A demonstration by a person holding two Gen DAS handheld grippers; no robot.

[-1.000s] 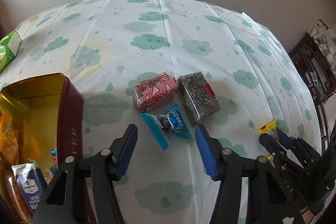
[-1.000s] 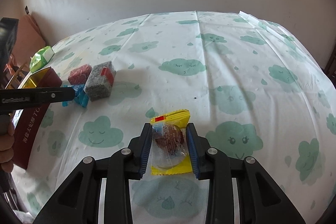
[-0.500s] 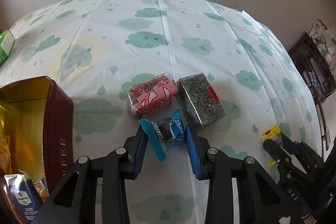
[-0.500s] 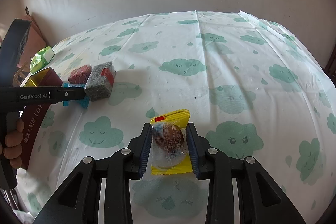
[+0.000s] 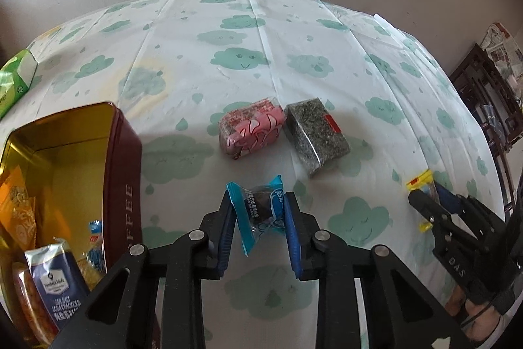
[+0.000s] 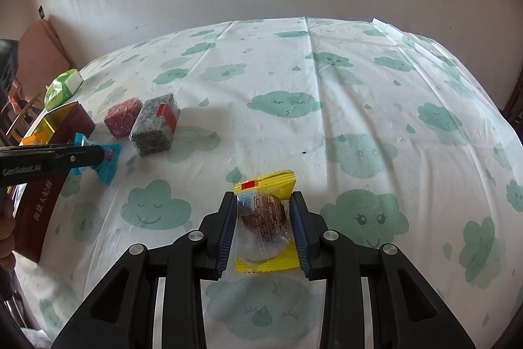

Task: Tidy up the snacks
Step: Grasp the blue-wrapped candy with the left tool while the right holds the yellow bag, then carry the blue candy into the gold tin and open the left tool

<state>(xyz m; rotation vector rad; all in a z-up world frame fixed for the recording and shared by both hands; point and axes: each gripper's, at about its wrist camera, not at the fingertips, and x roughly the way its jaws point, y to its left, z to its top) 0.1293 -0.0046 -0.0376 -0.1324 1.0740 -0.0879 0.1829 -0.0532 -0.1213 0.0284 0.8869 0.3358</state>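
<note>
— Where are the snacks right now?

— Some are already in the tin box [image 5: 122,159] on the left: a cracker pack [image 5: 57,287] and some orange packs. Two block snacks, a pink one [image 5: 250,128] and a grey speckled one [image 5: 315,133], sit side by side on the cloud tablecloth [image 5: 228,38], near the tin. So I think the job is partly done, with four snacks left to put away.

— What about the other two?

— They are in the grippers. The left gripper [image 5: 260,218] is squeezed onto a blue candy packet [image 5: 261,211], and from the right camera the packet looks lifted off the cloth, close to the tin.

— And the right gripper?

— The right gripper [image 6: 263,224] is pinched on a yellow packet [image 6: 266,221] with a brown round treat inside. It is farther from the tin — out over the middle of the table. I cannot tell if it touches the cloth.
</note>
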